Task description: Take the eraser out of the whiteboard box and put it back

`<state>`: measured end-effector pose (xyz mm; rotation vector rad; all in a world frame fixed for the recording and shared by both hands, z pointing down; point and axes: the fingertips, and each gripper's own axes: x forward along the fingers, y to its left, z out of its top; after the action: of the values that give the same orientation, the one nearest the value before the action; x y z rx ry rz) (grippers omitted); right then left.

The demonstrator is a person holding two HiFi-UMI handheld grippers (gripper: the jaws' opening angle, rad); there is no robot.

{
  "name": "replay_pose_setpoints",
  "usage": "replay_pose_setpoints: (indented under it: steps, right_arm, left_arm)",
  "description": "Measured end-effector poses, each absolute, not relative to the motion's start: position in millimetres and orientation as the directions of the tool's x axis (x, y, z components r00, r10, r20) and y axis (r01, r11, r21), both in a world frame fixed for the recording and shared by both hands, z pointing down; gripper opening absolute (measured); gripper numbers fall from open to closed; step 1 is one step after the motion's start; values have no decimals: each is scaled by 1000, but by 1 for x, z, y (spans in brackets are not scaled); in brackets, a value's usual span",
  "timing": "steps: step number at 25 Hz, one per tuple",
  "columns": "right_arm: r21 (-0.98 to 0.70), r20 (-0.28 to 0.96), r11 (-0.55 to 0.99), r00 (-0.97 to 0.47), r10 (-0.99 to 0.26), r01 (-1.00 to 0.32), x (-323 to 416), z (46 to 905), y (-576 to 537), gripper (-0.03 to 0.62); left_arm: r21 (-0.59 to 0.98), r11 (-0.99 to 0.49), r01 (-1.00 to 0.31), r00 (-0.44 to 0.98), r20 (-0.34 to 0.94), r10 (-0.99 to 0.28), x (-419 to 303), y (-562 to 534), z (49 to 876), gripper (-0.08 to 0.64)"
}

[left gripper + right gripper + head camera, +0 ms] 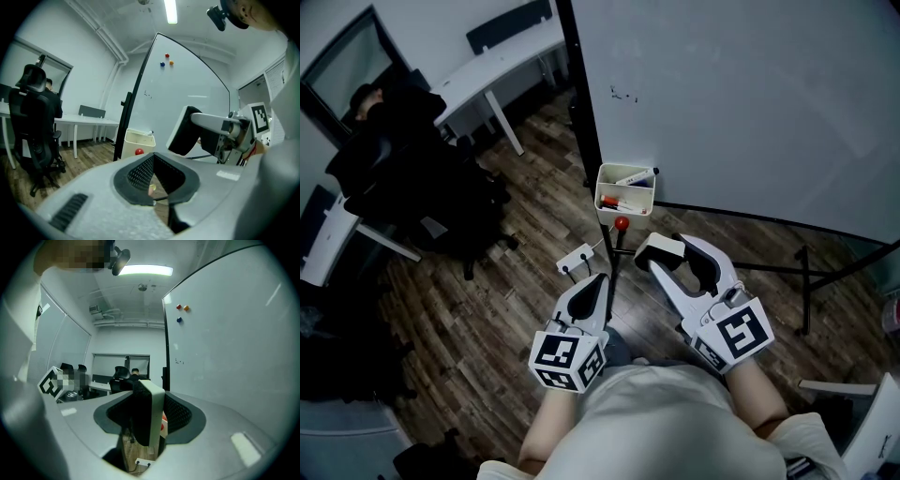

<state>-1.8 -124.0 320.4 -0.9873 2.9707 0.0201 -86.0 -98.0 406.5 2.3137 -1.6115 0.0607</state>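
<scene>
Holding both grippers out low ahead of the body, the person aims them toward the upper middle of the head view, marker cubes nearest the chest. At lower centre-left, the left gripper [599, 280] slopes slightly downward, its jaws closed together to a narrow point with nothing between them. Just to its right, the right gripper [673, 255] sits level with its jaws spread wide and clamped on the eraser [658, 247], one pad on each side.

That eraser is out of the whiteboard box [133, 140], near it and a little below it in the head view, well clear of the rim. In the right gripper view it stands on end between the pads, long axis upright in the frame, black felt facing left and white back facing right. In the left gripper view it leans a little, top toward the right.

Behind the grippers lies a dark wood-plank floor [487, 309]. Upper left holds a black office chair [422, 206] and a white desk [502, 66]. Centre, the cream box hangs at the black edge of the whiteboard [741, 94], with markers [619, 201] inside and a red knob [622, 224] just under it. The board fills the upper right.
</scene>
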Motion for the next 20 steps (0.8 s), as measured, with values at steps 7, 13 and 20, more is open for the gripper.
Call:
replay_pose_setpoints:
  steps: [7,13,20]
  right_arm:
    - [12,-14,792,-792,-610,-610,-8,317,-137,202]
    - [9,-10,784,-784,-621,-621,-12,317,-150,202]
    - [8,-15,773,-773,-634,-634,-17,316,-164,202]
  left_arm:
    - [240,-321,-916,372,210,-904,-93,-112,404,-3]
    - [248,-325,-913,378,209,-902,-99,-124,404,-3]
    - [250,-334,-909,388,210,-898,-105,-138,405,-3]
